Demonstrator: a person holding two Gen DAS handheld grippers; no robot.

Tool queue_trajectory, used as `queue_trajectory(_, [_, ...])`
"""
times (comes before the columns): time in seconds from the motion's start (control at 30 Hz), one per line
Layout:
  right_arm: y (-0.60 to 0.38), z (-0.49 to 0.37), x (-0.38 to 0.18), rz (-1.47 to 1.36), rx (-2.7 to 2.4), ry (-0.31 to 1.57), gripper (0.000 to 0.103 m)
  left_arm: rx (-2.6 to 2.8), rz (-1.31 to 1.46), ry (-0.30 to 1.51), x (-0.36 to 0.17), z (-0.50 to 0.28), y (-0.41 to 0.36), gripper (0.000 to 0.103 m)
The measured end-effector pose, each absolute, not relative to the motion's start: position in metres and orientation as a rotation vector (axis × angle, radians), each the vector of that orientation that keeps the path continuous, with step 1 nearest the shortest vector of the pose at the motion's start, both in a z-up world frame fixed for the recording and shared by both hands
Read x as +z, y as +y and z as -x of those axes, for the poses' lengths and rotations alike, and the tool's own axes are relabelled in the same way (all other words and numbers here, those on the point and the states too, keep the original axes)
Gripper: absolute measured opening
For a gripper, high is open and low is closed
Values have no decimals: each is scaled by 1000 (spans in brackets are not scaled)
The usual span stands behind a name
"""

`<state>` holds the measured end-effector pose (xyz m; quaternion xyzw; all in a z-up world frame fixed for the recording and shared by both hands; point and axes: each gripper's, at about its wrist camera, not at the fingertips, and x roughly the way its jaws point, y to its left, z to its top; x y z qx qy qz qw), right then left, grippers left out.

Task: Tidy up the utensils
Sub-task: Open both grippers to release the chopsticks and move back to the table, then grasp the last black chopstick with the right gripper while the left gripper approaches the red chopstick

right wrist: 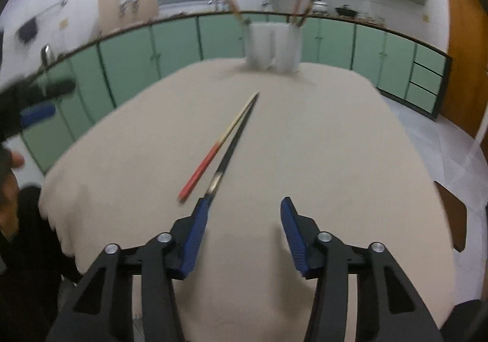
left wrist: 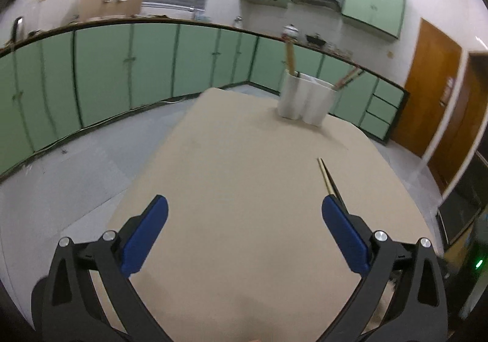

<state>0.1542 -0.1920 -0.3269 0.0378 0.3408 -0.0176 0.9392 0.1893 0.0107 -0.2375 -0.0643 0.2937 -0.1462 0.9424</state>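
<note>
Left gripper [left wrist: 244, 214] hovering over the beige table [left wrist: 244, 250], jaws spread wide, gripping nothing, right gripper [right wrist: 244, 211] likewise released — two chopsticks [right wrist: 225, 147] lying just ahead of its left finger, white holder [right wrist: 273, 48] standing far beyond, utensils poking out.

Your left gripper [left wrist: 244, 214]: two matte black linkage arms per side, each with triangular cut-outs through the plastic near the base. Round silver pivot screws [left wrist: 107, 234] sit in pairs on each side, four in all. The jaws end in long, flat royal-blue pads [left wrist: 145, 236], smooth-faced with rounded tips, seated in black carriers.

Your right gripper [right wrist: 244, 204]: same build, black arms, same cut-outs, four silver screw heads [right wrist: 164, 237]. Its blue pads [right wrist: 195, 240] show a finely ribbed edge along the inner face.

At the left edge of the right wrist view you wear a dark sleeve [right wrist: 27, 238]; detail blurred.
</note>
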Motion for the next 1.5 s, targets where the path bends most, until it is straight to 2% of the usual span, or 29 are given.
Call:
queue_trajectory(0.37, [-174, -167, -335, -4, -16, 681, 43, -311, 107, 600, -237, -178, 12, 98])
queue_trajectory(0.43, [-174, -170, -335, 1, -19, 674, 34, -316, 94, 606, -238, -180, 7, 98])
queue_trajectory(0.5, [-177, -171, -336, -2, -29, 672, 18, -321, 92, 610, -240, -180, 4, 98])
queue_trajectory(0.57, [-182, -172, -337, -2, -41, 670, 7, -318, 90, 611, -241, -181, 3, 98])
queue_trajectory(0.97, [-237, -159, -338, -112, -198, 668, 7, -387, 69, 651, -262, -185, -31, 98])
queue_trajectory(1.5, [-276, -133, -340, -156, -245, 636, 7, -484, -14, 718, -313, -181, -140, 97])
